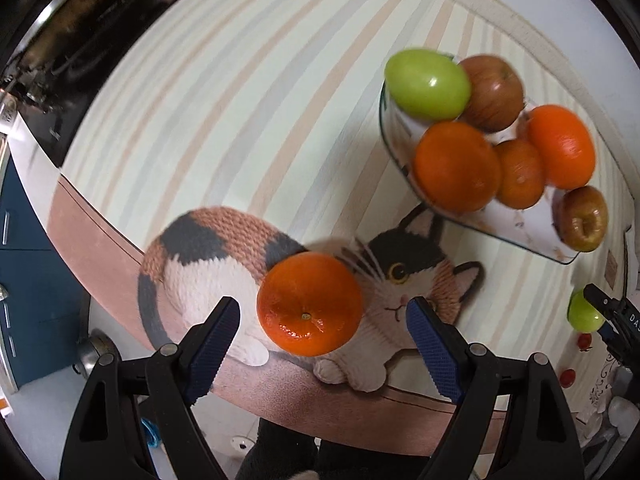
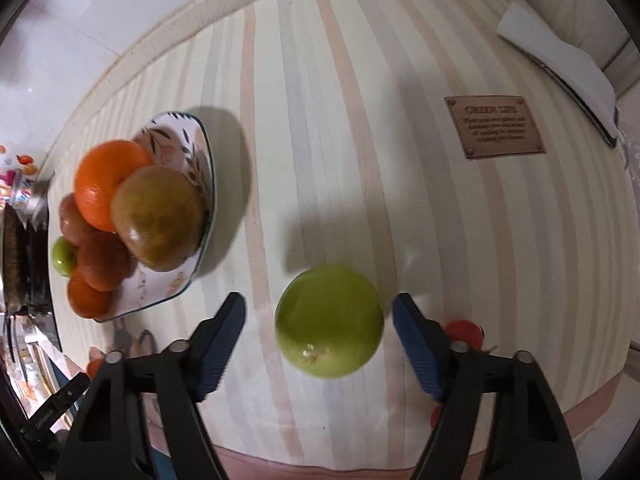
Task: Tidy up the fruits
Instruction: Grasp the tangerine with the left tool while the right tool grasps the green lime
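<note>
An orange [image 1: 310,303] lies on the cat-print mat between the open fingers of my left gripper [image 1: 322,320], which does not touch it. A green apple [image 2: 329,321] lies on the striped mat between the open fingers of my right gripper [image 2: 318,316], also untouched; it also shows in the left wrist view [image 1: 582,314]. A patterned plate [image 1: 390,136] holds a green apple [image 1: 427,83], several oranges [image 1: 457,166] and brownish-red apples [image 1: 494,92]. The plate also shows in the right wrist view [image 2: 200,148].
The striped mat [image 2: 340,120] carries a brown label patch [image 2: 494,126]. A white folded cloth [image 2: 560,64] lies at the far right. Small red fruits [image 2: 464,330] lie by the right finger. Dark stove hardware [image 1: 60,32] lies beyond the mat's left.
</note>
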Tool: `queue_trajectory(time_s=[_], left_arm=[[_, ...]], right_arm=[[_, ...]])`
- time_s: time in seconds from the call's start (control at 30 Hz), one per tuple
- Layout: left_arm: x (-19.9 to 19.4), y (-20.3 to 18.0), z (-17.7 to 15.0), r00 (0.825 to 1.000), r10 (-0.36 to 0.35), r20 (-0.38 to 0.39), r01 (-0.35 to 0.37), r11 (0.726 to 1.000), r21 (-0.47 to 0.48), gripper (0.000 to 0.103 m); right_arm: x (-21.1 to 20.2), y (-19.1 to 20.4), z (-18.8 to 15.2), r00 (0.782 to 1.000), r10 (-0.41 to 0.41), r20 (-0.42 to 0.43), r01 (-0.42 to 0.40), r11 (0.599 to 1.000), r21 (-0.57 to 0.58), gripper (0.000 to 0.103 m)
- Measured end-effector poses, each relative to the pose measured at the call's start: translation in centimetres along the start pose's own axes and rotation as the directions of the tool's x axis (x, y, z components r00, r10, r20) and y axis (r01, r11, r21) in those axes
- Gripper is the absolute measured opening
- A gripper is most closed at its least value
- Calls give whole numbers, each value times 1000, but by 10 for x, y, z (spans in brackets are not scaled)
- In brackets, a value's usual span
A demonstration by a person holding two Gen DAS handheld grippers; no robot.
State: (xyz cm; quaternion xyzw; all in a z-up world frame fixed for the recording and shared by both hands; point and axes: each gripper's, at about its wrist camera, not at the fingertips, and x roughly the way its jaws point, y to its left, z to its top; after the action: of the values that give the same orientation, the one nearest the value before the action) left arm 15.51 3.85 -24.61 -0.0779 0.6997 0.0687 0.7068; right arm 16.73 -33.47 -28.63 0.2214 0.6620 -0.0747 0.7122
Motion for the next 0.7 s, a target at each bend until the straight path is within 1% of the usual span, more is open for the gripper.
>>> queue_trajectory(time_s=[0.2,0.27,0.33,0.37,0.4,0.43,0.47,0.5,0.6,0.7], left_arm=[[26,1,2,998,6,-55,-6,1000,0,85],[32,1,4,998,8,-61,-8,1000,-1,85],[37,0,6,998,11,-61,-11,1000,-2,84],[38,0,7,998,7,-55,-7,1000,-4,81],[39,1,7,999,8,-51,-8,1000,-4,74],[39,1,8,999,26,-46,-26,1000,-4,68],[39,2,8,999,38,-37,-38,999,-4,66],[39,3,9,999,43,-23,-43,999,-2,64],[38,3,9,999,36,-10,-36,999,-1,63],[38,-2,4,999,42,7,-42,999,9,63]], right_arm=[[12,3,1,1000,-18,-6,18,999,-30,68],[15,2,1,1000,-27,-7,27,999,-42,65],[17,1,1,999,-31,-8,31,998,-48,60],[18,-1,3,999,-31,-6,31,998,-48,58],[18,-2,2,1000,-29,-4,29,998,-54,58],[18,-1,1,999,-32,-5,31,997,-65,58],[18,-4,3,999,-32,-1,32,997,-68,58],[18,-3,3,999,-35,1,35,996,-77,57],[19,-2,1,999,-43,9,43,994,-97,57],[17,-1,-1,999,-31,12,32,994,-106,57]])
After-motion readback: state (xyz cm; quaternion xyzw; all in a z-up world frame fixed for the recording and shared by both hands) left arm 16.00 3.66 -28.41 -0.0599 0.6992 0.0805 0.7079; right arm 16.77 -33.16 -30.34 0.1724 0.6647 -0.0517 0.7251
